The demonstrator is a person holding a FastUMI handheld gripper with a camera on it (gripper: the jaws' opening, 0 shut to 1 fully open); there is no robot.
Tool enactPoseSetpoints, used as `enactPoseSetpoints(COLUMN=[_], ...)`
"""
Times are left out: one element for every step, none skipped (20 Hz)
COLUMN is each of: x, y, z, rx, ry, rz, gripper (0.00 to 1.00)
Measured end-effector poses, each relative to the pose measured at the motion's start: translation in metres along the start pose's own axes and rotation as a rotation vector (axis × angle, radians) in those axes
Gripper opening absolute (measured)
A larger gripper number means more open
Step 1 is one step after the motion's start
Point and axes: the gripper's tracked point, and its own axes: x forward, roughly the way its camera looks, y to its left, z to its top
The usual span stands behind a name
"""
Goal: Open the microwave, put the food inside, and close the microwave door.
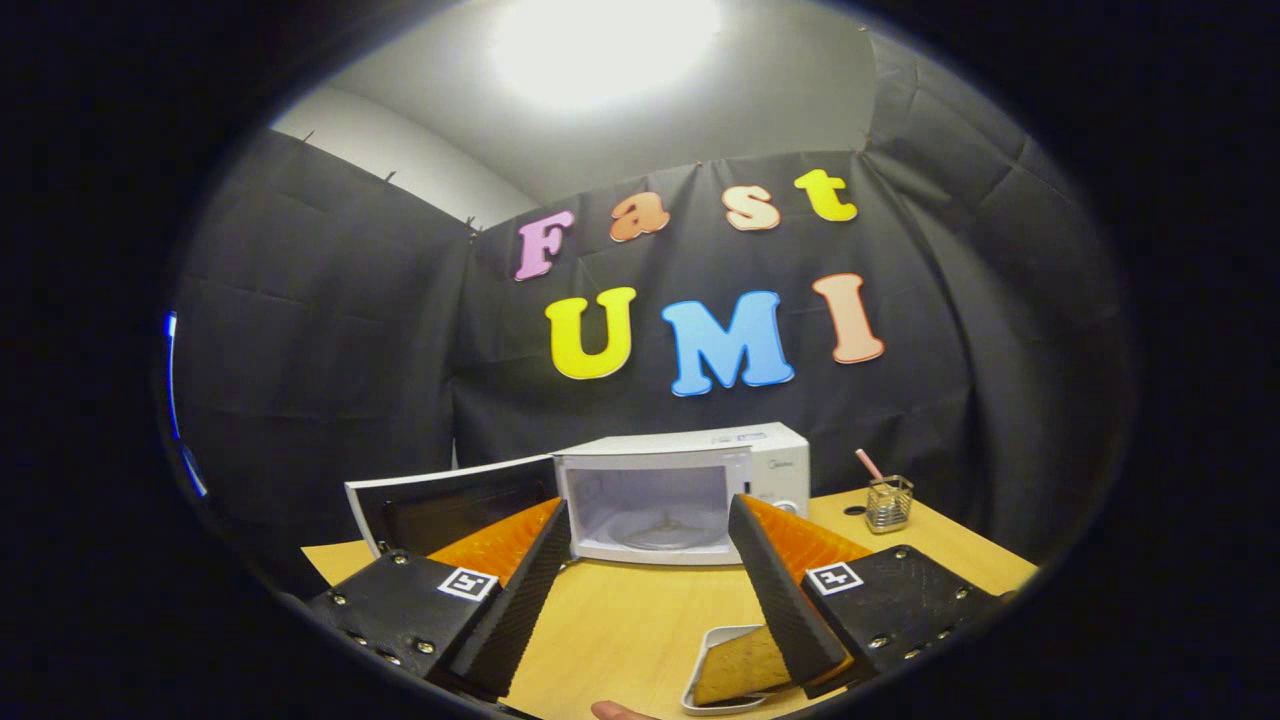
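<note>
Beyond the wide-spread claw, boxy white microwave (door agape), glass turntable bare.

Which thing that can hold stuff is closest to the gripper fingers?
The white tray with the food, right by the open hand-held gripper. The microwave and wire cup sit farther back.

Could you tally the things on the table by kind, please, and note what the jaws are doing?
Microwave, door swung open: 1
White dish holding the food: 1
Wire holder with a pink stick: 1
Small dark round thing beside the holder: 1
Total: 4
The gripper has its jaws open, holding nothing.
</note>
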Motion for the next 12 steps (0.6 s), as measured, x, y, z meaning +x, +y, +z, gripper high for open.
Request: enactPoseSetpoints(x=[-0.002,-0.006,-0.010,-0.013,-0.014,-0.017,-0.019,-0.020,-0.021,-0.023,-0.024,-0.024], y=[-0.017,-0.034,-0.050,-0.062,-0.073,-0.081,-0.086,-0.087,-0.089,-0.088,-0.088,-0.088], z=[-0.006,-0.011,-0.017,-0.023,-0.030,-0.037,-0.045,-0.052,-0.062,-0.071,-0.082,-0.089], rx=[0.005,0.010,0.021,0.030,0.039,0.047,0.061,0.077,0.094,0.107,0.119,0.122], ry=[0.015,0.026,0.035,0.045,0.056,0.063,0.076,0.088,0.104,0.120,0.140,0.156], rz=[-0.028,-0.056,-0.084,-0.102,-0.122,-0.129,-0.133,-0.129,-0.125,-0.115,-0.107,-0.101], gripper=[0.96,0.96,0.97,0.96,0.96,0.96,0.96,0.96,0.96,0.96,0.96,0.96])
